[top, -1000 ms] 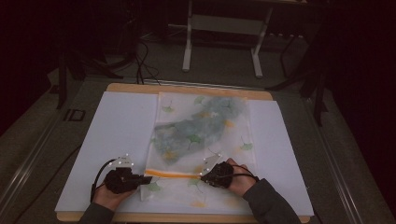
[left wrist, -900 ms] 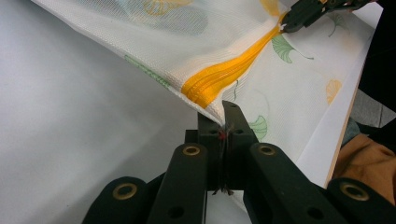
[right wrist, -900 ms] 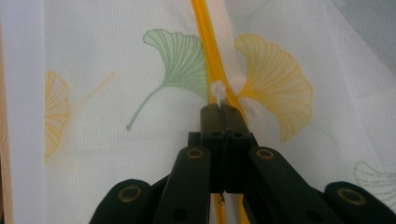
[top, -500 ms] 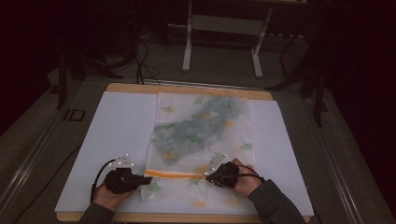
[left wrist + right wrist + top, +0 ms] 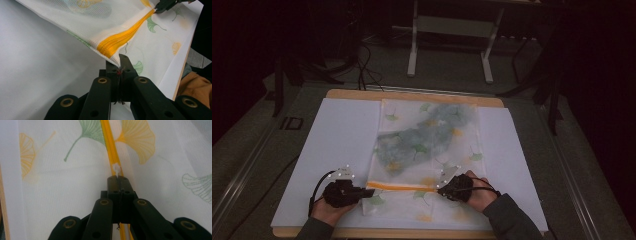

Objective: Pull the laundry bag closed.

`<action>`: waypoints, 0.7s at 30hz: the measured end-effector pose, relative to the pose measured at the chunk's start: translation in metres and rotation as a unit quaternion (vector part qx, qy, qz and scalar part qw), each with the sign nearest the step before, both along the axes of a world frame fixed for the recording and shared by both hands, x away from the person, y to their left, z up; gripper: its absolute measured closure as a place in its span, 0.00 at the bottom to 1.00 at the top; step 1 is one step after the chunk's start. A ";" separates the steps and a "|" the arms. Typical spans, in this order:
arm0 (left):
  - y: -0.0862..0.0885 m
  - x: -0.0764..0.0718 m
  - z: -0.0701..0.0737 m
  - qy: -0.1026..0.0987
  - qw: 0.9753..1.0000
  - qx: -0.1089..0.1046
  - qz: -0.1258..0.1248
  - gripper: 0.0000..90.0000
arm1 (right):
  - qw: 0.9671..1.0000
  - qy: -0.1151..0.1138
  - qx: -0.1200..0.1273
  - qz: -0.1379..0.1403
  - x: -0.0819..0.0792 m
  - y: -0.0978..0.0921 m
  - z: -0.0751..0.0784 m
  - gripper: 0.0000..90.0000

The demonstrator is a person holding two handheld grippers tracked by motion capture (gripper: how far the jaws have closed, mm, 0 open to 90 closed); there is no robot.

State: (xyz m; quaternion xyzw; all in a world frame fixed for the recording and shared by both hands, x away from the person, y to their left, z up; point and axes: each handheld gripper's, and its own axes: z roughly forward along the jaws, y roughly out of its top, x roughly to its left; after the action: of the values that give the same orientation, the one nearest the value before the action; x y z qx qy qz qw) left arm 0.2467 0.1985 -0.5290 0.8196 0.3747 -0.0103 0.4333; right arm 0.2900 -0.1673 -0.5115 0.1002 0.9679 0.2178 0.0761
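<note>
1. Left tool is pinched on the corner of the mesh bag, right at the end of the orange zipper. Keep that grip firm; it's the anchor.
2. Right tool has its jaws pressed together on the white zipper pull, at the other end of the zipper in the high view. Looks like a thin tab, so grip depth is hard to judge; prob shallow.
3. Bag lies flat on the white sheet on the table, zipper end nearest the person, w/ a bluish-green bundle inside.
4. To run the zipper well: pull straight along the track, no sideways or upward yank, else the tab slips out.
5. Left tool pulls lightly the opposite way so the mesh stays taut and doesn't bunch ahead of the slider.
6. Keep both tools low, near the sheet; left corner is lifted a bit already, don't raise more.
7. Go slow & even; if the mesh puckers, stop and re-tension.
</note>
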 end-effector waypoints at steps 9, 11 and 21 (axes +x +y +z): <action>0.001 0.000 0.000 0.000 1.000 0.001 0.001 0.98 | 1.000 0.002 -0.002 -0.007 0.000 -0.009 -0.001 1.00; 0.001 0.000 0.000 0.000 1.000 0.000 0.001 0.98 | 1.000 0.003 -0.001 -0.010 0.000 -0.010 -0.001 1.00; 0.001 0.000 0.000 0.001 1.000 0.001 -0.001 0.98 | 1.000 0.003 -0.003 -0.018 -0.001 -0.021 -0.001 1.00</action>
State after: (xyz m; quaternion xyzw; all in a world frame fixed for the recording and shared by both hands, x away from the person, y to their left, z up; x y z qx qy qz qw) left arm 0.2470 0.1993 -0.5294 0.8204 0.3747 -0.0111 0.4317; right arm 0.2888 -0.1885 -0.5123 0.1182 0.9668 0.2130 0.0769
